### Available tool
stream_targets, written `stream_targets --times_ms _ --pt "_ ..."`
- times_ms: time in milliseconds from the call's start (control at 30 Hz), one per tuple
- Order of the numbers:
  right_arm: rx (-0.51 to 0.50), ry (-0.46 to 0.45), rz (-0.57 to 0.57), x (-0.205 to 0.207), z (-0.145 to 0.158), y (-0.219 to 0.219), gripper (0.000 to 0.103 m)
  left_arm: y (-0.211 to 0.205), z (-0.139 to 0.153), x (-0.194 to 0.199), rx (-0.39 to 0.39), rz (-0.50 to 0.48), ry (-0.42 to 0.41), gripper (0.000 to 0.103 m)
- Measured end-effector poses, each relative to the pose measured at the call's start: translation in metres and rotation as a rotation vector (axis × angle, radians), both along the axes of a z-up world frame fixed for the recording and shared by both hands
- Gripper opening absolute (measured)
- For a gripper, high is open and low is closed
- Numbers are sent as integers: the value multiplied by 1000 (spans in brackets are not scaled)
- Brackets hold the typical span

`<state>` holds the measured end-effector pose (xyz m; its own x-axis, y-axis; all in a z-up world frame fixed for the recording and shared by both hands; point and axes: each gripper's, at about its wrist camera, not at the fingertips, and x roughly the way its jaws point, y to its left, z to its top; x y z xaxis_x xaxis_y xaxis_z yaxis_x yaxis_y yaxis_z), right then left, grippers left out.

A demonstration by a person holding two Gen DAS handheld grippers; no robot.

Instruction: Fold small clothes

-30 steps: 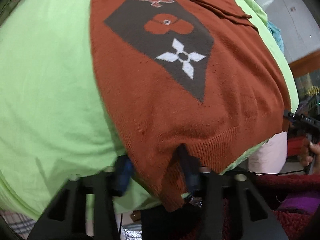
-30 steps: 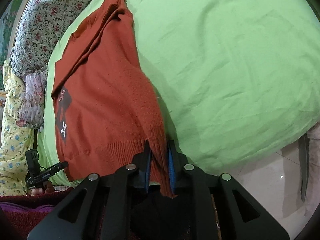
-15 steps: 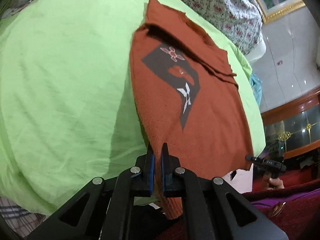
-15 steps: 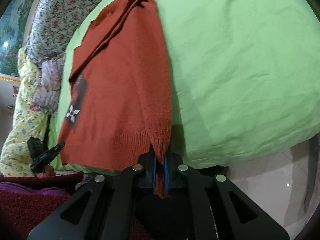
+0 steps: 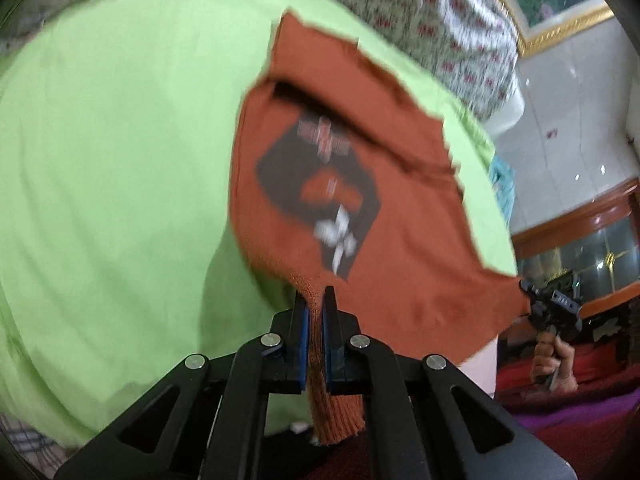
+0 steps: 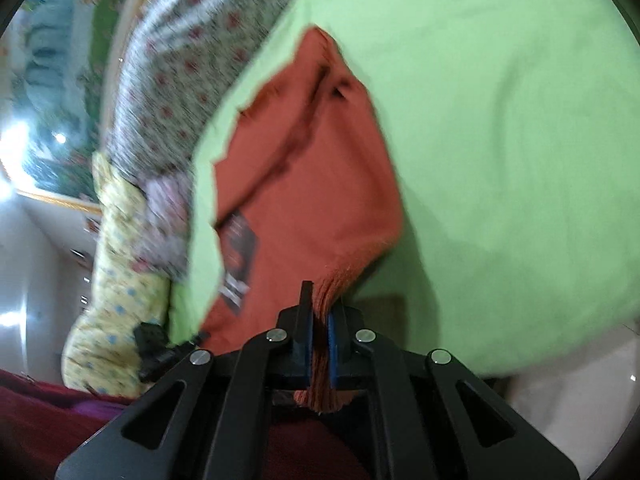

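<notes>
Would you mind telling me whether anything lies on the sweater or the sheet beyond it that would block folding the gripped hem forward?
Nothing visible does. The left gripper and right gripper each pinch the hem of the rust sweater, and the green sheet around it shows nothing on it. The floral bedding sits past the sweater's far end.

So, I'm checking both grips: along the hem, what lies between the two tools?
Only the rust-orange knitted sweater itself: its hem runs from the left tool to the right tool. The left wrist view shows it.
</notes>
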<state>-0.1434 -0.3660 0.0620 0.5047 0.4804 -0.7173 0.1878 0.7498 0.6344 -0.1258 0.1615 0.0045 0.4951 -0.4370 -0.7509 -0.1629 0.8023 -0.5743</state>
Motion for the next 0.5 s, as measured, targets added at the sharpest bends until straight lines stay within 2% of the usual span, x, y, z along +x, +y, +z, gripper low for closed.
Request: stream_targets --times_ms 133,233,367,500 --pt "21 -89 14 41 22 7 6 20 35 44 -22 44 -116 3" --pt "15 -138 17 79 33 2 6 29 50 87 -26 72 -175 3" --pt "-2 -182 3 136 40 -2 6 34 59 146 9 101 -224 3" --pt "-40 -188 -25 195 39 -10 6 37 50 203 31 128 -224 3"
